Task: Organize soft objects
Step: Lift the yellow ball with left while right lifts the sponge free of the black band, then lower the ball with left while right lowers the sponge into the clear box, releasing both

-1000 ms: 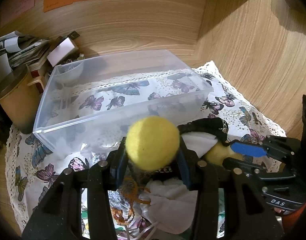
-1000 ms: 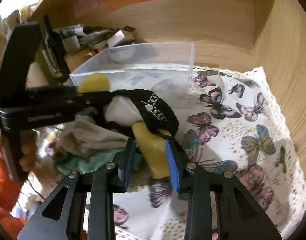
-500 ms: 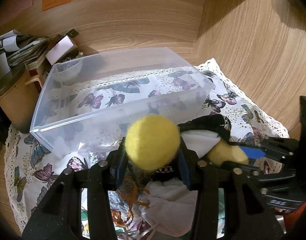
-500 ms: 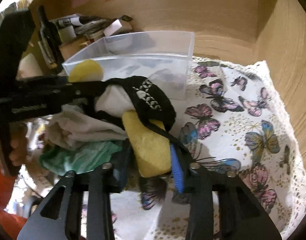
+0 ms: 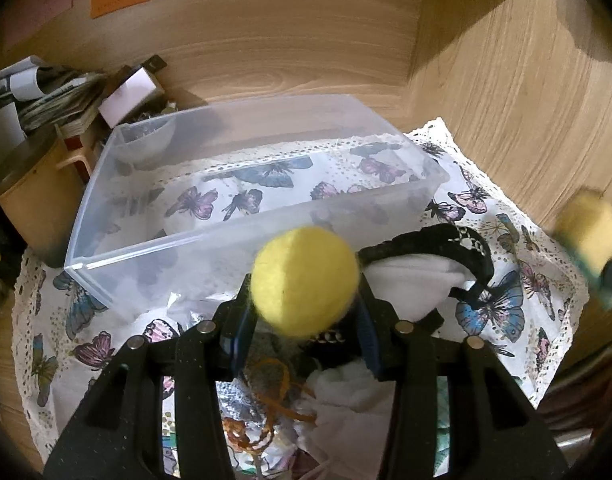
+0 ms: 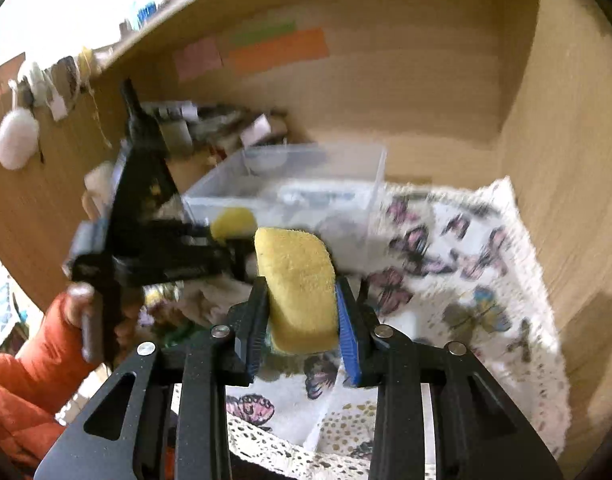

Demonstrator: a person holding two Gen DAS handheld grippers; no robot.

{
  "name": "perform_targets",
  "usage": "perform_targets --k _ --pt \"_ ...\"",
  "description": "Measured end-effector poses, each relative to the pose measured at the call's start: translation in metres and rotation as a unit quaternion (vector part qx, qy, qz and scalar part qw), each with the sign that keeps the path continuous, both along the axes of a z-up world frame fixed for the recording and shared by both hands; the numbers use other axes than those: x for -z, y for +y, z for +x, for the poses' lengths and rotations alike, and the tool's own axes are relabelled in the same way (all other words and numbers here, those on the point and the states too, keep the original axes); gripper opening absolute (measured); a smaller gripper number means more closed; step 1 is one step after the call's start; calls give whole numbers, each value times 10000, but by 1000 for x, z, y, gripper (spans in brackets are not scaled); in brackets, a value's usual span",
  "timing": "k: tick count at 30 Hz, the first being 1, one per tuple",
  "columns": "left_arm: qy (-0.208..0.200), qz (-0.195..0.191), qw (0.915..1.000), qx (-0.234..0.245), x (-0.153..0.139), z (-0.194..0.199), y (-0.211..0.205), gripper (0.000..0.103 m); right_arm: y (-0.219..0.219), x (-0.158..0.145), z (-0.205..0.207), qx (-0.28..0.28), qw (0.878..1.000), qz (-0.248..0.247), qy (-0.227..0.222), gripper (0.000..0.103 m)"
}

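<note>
Nearest to me, my left gripper (image 5: 306, 312) is squeezing the yellow felt ball (image 5: 305, 280) between its fingers, just in front of the clear plastic bin (image 5: 145, 240), as it was a second ago. My right gripper (image 6: 301, 316) is closed on the yellow sponge (image 6: 299, 284), which a moment ago was lying in the pile of soft things (image 5: 386, 280) before the bin and is now lifted above the butterfly cloth (image 6: 466, 300). I judge both pieces are ready to go forward into the bin, which is holding nothing yet.
</note>
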State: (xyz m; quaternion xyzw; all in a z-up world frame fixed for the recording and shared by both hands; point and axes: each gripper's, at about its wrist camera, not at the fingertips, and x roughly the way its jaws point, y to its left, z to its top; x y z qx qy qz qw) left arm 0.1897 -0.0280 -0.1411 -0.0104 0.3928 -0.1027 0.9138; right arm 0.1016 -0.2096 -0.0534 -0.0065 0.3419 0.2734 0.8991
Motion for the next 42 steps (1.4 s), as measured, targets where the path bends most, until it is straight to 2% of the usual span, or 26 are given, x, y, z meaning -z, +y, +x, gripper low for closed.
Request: perform_targets --k 6,12,19,24,28,39,41,42 --pt "-382 -238 9990 -8 -28 -20 8 45 0 -22 3 318 9979 -245 -516 29" --pt "-774 -266 9966 -127 -58 -36 22 45 13 -23 27 340 9965 -283 -715 29" --pt "-887 -203 9952 -355 -74 -26 47 46 33 -22 61 309 9958 -336 -788 30" --pt "-718 -118 9961 -490 -70 -5 64 46 50 -21 87 224 9958 -417 -781 30" --pt "-462 -68 9979 -449 -59 22 72 46 61 -10 111 172 9965 -535 -612 30" --pt "256 128 9991 -298 -28 82 60 46 87 32 160 49 9943 -1058 112 31" --pt "329 164 9989 -290 -25 88 58 50 90 39 166 31 9928 -1173 242 31" --pt "336 192 9988 -304 -24 90 56 56 90 41 168 20 9923 -1205 281 31"
